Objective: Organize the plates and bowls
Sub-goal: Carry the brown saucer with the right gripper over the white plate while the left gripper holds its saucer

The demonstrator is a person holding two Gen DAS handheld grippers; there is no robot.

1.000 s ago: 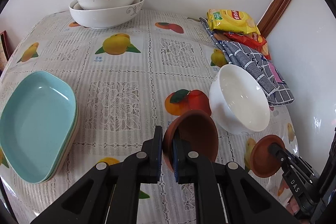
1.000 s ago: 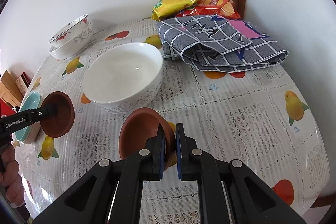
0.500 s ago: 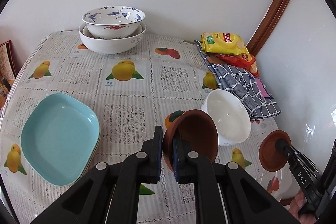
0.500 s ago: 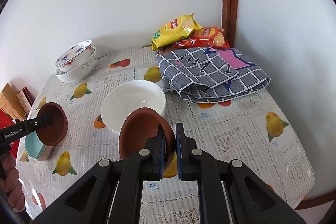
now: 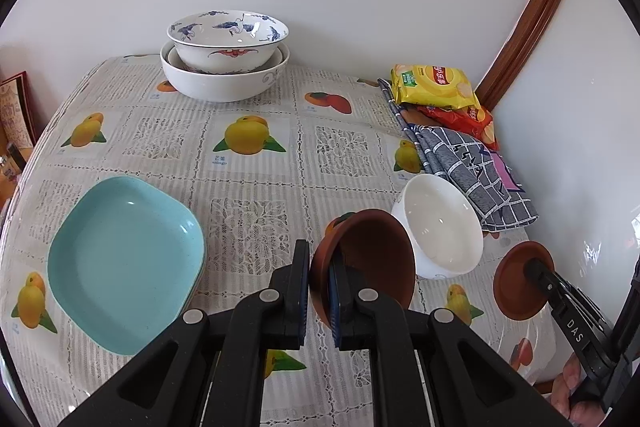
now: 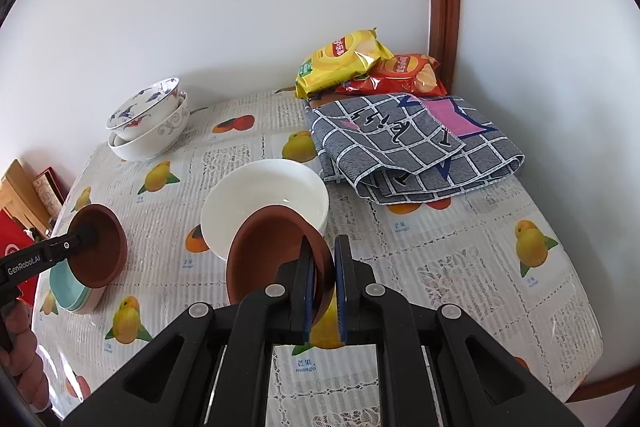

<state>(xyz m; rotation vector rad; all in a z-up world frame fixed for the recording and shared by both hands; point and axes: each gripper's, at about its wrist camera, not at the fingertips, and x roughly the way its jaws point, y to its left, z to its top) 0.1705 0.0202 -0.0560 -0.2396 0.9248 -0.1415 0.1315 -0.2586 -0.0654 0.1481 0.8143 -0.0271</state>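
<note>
- Above a table (image 5: pixel 256 187) covered with a fruit-print cloth, two handheld grippers are each carrying a small brown bowl, clear of the surface.
- Left gripper (image 5: pixel 319 291) is pinching the near rim of the left brown bowl (image 5: pixel 368 255), one finger inside and one outside. This bowl is tipping on its side, its opening facing forward and to the right, toward the white bowl (image 5: pixel 440 223).
- Right gripper (image 6: pixel 323 287) is clamping the rim of the right brown bowl (image 6: pixel 272 251) the same way. Its opening is facing left and slightly up, so its flat circle is standing nearly upright.
- Neither brown bowl has a long axis, being round; each rim plane is running roughly along the gripper fingers.
- White bowl is sitting upright on the cloth, just beyond both brown bowls, near a folded checked cloth (image 6: pixel 412 151) and two snack bags (image 6: pixel 344 61).
- Sorting is looking partly done: two patterned bowls (image 5: pixel 226 55) are nesting at the far edge by the wall, and pale blue plates (image 5: pixel 124 267) are lying stacked at the near left.
- Judging from this, the two brown bowls and the white bowl are waiting to be stacked or placed.
</note>
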